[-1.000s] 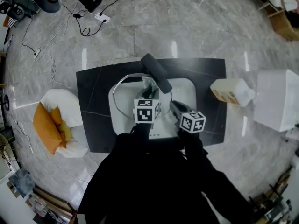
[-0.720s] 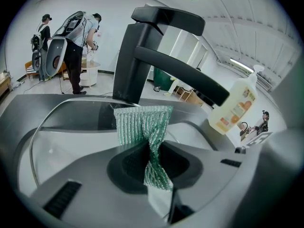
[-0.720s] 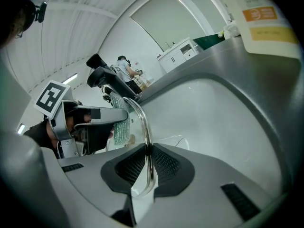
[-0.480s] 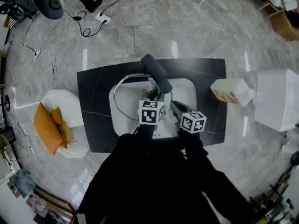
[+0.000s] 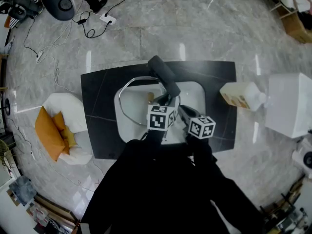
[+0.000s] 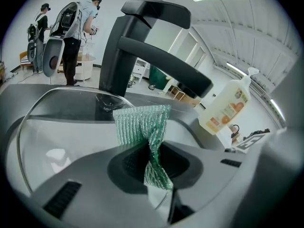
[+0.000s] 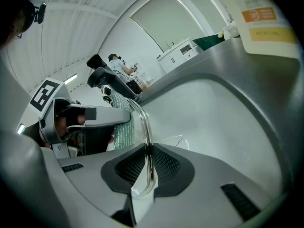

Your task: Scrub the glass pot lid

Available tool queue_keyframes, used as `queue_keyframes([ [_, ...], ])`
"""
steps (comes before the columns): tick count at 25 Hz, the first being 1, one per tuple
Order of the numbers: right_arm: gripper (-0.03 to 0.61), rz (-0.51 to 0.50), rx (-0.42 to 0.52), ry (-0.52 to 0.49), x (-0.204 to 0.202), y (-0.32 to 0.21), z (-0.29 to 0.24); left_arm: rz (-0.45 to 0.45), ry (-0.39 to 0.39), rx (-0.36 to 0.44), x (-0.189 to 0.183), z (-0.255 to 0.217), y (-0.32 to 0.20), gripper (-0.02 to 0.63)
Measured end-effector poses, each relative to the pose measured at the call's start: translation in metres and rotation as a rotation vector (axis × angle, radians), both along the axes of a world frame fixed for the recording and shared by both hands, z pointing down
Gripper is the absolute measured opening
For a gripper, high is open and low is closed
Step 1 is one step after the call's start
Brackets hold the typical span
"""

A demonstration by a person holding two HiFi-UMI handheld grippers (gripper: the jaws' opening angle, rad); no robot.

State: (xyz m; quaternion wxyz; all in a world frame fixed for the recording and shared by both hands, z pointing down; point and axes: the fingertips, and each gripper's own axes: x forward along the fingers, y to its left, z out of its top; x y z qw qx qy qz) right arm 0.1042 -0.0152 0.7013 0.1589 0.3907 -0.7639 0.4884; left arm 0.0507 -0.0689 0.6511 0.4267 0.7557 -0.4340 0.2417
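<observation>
Left hand-held gripper (image 6: 153, 152) tight on scourer (image 6: 141, 121), right hand-held gripper (image 7: 147, 161) on glass lid (image 7: 141, 118), over sink (image 7: 209, 113).

Both black-sleeved arms (image 5: 161, 179) reach forward, close together. The left hand-held gripper (image 5: 164, 101) has its jaws pinched on a green mesh scrubber (image 6: 142, 122). Just beside it, the right hand-held gripper (image 5: 184, 112) is clamped onto the lid rim (image 7: 144, 127).
</observation>
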Motion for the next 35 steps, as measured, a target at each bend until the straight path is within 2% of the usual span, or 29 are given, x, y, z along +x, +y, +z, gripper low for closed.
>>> queue_keyframes([
  [11,0.046,0.007,-0.005,0.012,0.0,-0.001,-0.001,0.018,0.068,-0.018,0.011,-0.007,0.01,0.064],
  [14,0.046,0.01,-0.008,0.031,0.002,0.0,0.003,0.013,0.092,-0.013,0.006,-0.014,0.014,0.064],
  [22,0.046,0.006,-0.003,0.036,-0.003,0.0,0.002,-0.04,0.085,0.008,-0.025,-0.023,0.026,0.061],
  [26,0.046,0.005,0.009,0.052,-0.002,-0.002,0.004,-0.082,0.06,0.033,-0.053,-0.032,0.031,0.061],
  [35,0.044,0.013,0.019,0.067,0.0,-0.003,0.007,-0.204,-0.104,0.079,-0.14,-0.036,0.051,0.061],
])
